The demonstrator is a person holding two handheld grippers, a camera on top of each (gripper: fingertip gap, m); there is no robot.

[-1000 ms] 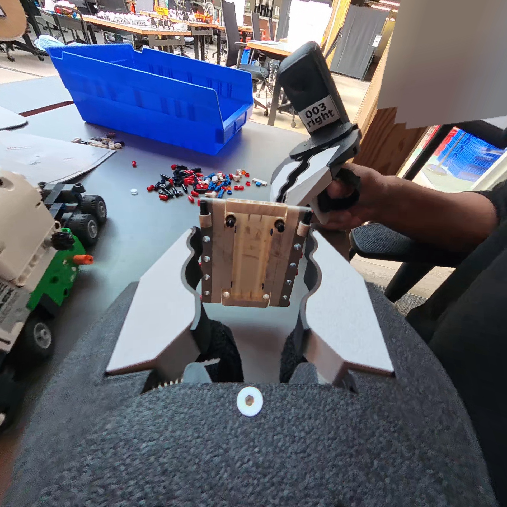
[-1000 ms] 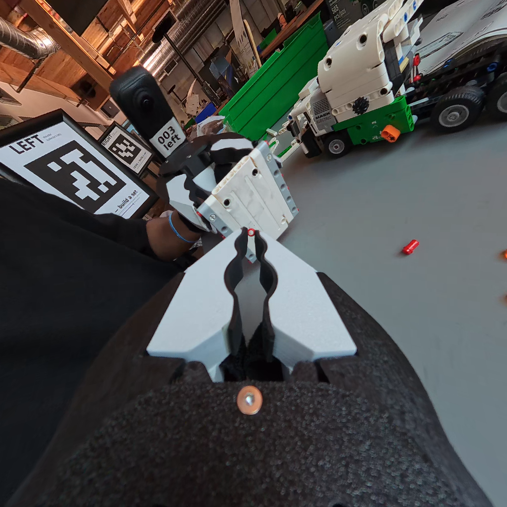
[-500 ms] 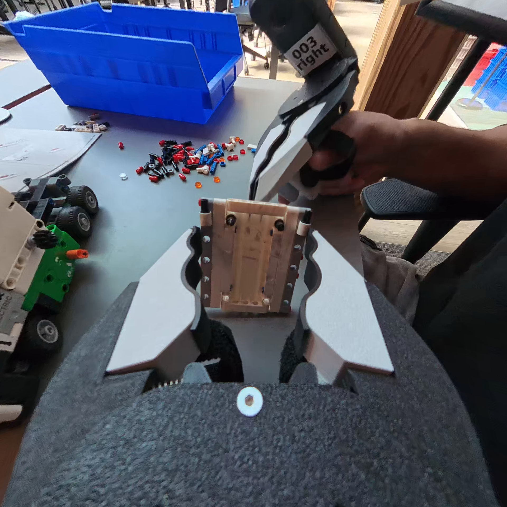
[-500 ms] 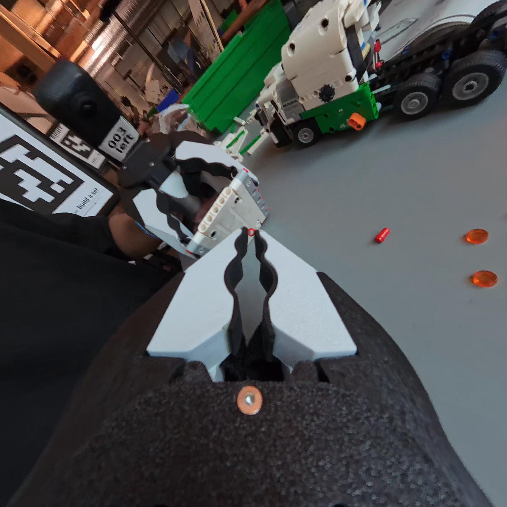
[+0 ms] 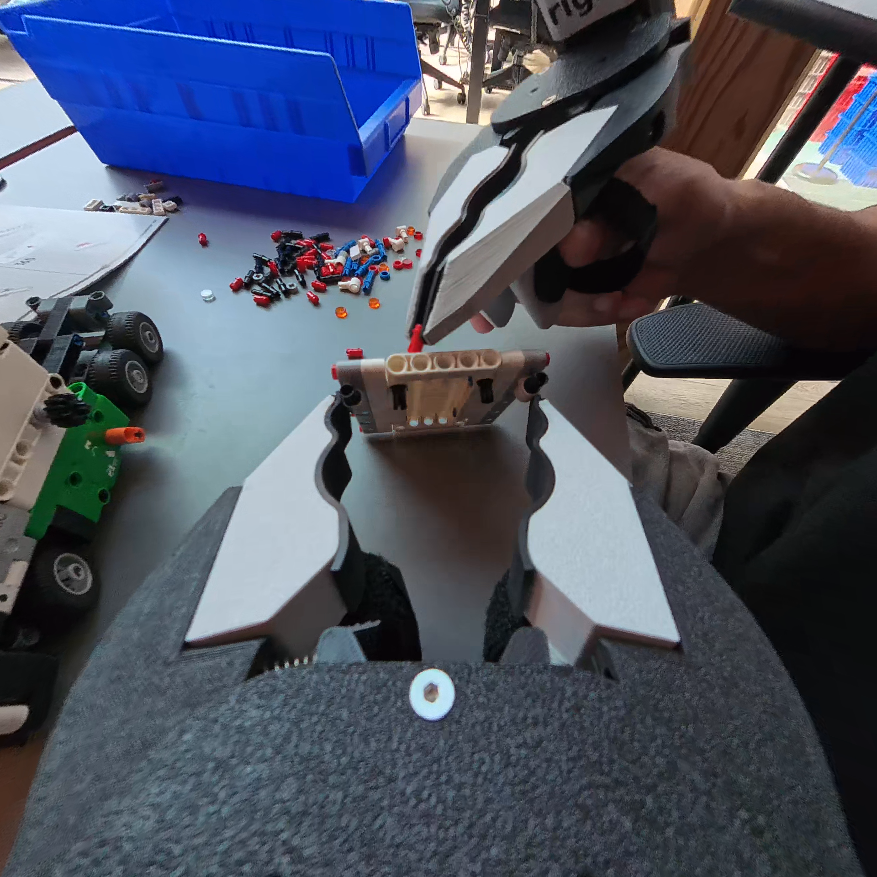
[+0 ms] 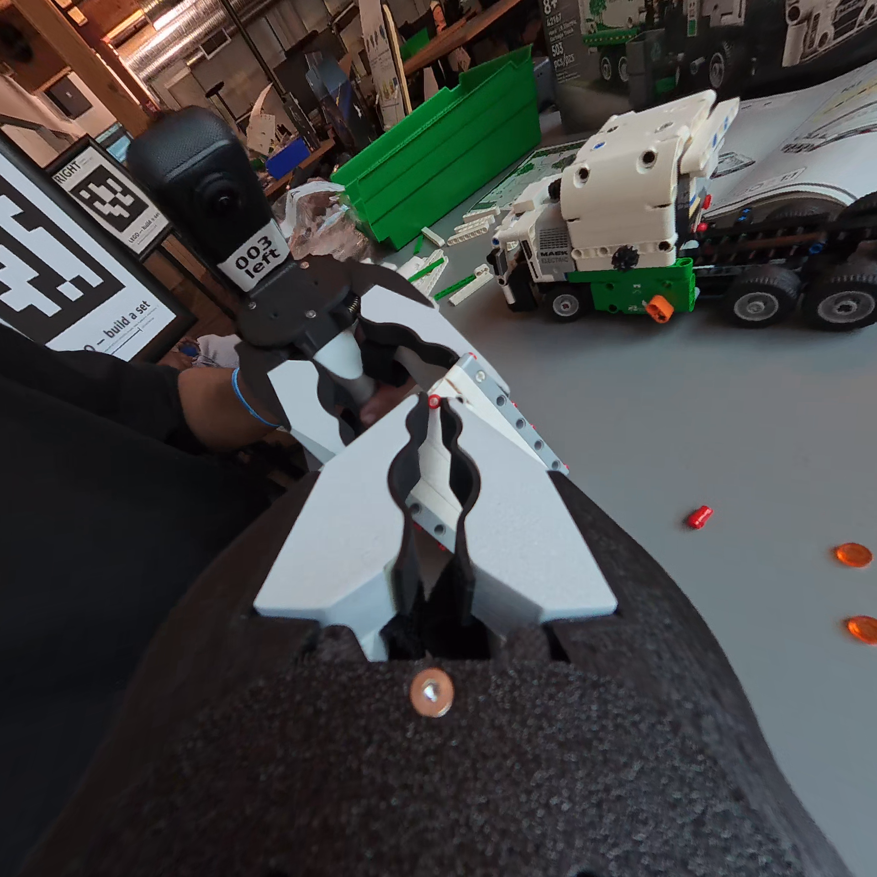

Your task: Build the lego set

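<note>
My left gripper (image 5: 439, 407) is shut on a white and grey panel assembly (image 5: 441, 394), held at the fingertips above the dark table with its holed top edge facing me. My right gripper (image 6: 432, 402) is shut on a small red pin (image 6: 433, 401). In the left wrist view the right gripper (image 5: 420, 332) comes down from the upper right, and the red pin (image 5: 416, 338) touches the panel's top edge near its left holes. In the right wrist view the panel (image 6: 503, 417) lies just behind my fingertips, between the left gripper's fingers (image 6: 401, 308).
A partly built white and green truck (image 6: 640, 247) stands on the table, at the left in the left wrist view (image 5: 57, 451). A blue bin (image 5: 213, 95), a pile of small pins (image 5: 322, 265), a green bin (image 6: 451, 142), a loose red pin (image 6: 700, 517), orange discs (image 6: 854, 554) and booklets (image 5: 57, 242) lie around. The tips of both grippers are at nearly the same place.
The left gripper has tipped the panel from face-on to edge-on and lowered it toward the table. The right gripper has moved in until its red pin meets the panel's top edge.
</note>
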